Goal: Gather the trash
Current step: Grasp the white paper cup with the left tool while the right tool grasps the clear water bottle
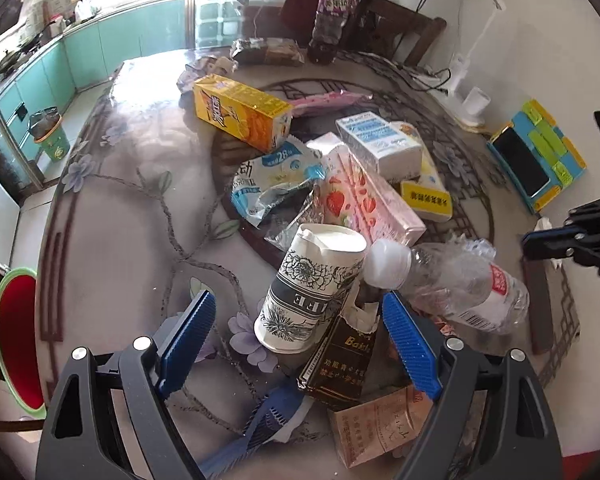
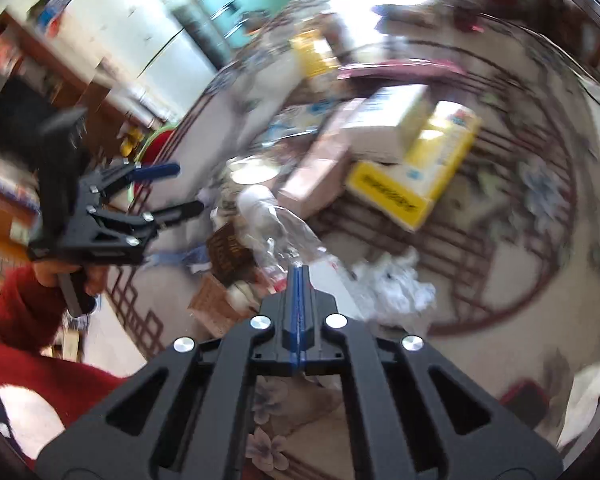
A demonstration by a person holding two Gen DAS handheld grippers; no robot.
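Left gripper (image 1: 296,316) angled downward, jaws spread wide, right gripper (image 2: 299,270) angled downward, jaws pressed together

Open floral counter (image 1: 112,208) along the left edge, bare from the near rim to the far corner: easy passage there. Middle blocked by a heap: yellow carton (image 1: 242,110), blue-white wrapper (image 1: 276,178), strawberry box (image 1: 370,200), white box (image 1: 380,144), touching or overlapping. Near edge crowded too: paper cup (image 1: 312,288) on its side, crushed clear bottle (image 1: 452,280) touching its rim, dark cigarette pack (image 1: 340,356) just beside. Left claw (image 1: 300,320) wide, straddling cup and pack. Far edge barred by a tall upright bottle (image 1: 332,12). Right side looser, with crumpled white paper (image 2: 392,284) on the patterned ring.
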